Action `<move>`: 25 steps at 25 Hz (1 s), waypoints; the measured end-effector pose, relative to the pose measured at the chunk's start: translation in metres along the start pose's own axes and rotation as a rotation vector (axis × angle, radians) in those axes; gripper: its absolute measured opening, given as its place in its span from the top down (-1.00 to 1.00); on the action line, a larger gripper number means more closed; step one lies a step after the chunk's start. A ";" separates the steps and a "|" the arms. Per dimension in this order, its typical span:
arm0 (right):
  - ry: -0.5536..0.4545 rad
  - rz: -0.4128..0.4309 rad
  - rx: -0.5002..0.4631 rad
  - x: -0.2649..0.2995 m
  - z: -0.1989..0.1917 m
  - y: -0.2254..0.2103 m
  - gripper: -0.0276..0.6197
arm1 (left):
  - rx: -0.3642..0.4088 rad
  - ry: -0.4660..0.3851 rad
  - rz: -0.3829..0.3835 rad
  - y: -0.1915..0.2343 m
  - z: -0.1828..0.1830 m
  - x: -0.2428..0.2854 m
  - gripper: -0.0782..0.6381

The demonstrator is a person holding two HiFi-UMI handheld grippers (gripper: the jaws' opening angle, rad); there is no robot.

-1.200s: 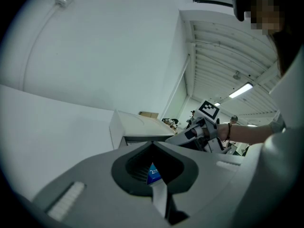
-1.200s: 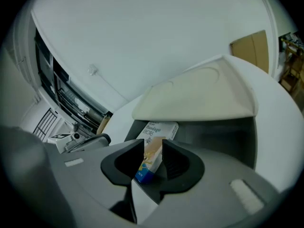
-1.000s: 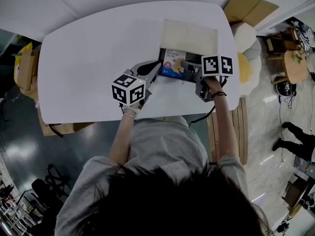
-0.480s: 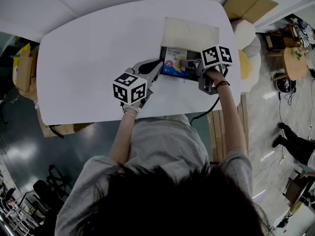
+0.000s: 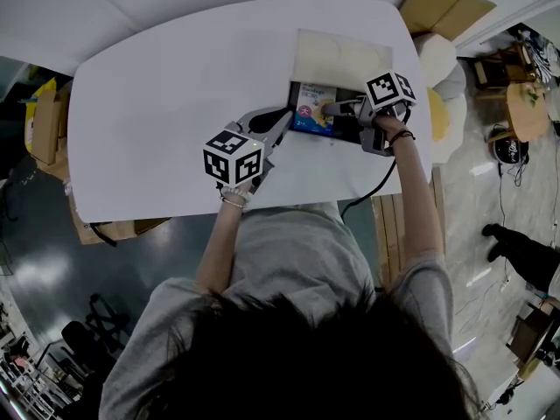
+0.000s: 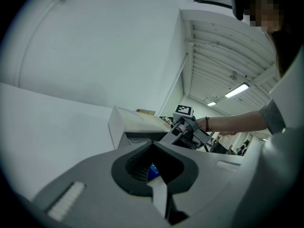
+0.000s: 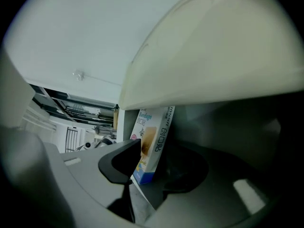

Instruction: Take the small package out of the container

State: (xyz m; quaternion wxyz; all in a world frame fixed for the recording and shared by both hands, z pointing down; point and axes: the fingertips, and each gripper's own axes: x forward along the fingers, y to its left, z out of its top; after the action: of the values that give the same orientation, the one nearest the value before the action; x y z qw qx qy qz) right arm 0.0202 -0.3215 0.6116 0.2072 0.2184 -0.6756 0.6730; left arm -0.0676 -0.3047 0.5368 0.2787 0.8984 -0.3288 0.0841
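Note:
A dark container [image 5: 329,139] with its cream lid [image 5: 339,59] thrown back sits on the white table [image 5: 157,103]. In it lies the small blue-and-white package [image 5: 311,112]. My right gripper [image 5: 337,108] reaches in from the right. Its jaws have just been closing, and they are shut on the package [image 7: 151,141], which stands between the two pads under the lid [image 7: 213,56]. From the left, my left gripper [image 5: 284,121] meets the container's near-left corner and is shut on its wall [image 6: 121,127]. A bit of blue shows past its jaws [image 6: 154,170].
Cardboard boxes [image 5: 44,121] stand on the floor at the table's left, and flattened cardboard [image 5: 442,11] lies at the back right. Wooden slats [image 5: 429,226] lie beside the table's right edge. A black cable [image 5: 367,191] trails off the near edge.
The right gripper has shifted toward the far side of the table and rolled, its marker cube now higher in view. The package has slid slightly right. The left gripper has stayed put.

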 end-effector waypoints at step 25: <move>0.036 0.137 0.157 -0.013 -0.002 0.016 0.54 | 0.028 0.016 0.009 0.000 -0.003 -0.002 0.80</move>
State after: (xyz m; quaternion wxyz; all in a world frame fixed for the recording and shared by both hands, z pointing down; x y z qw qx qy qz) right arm 0.0218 -0.3193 0.5914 0.1549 0.1750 -0.6302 0.7404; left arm -0.0693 -0.3020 0.5388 0.2683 0.9000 -0.3295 0.0972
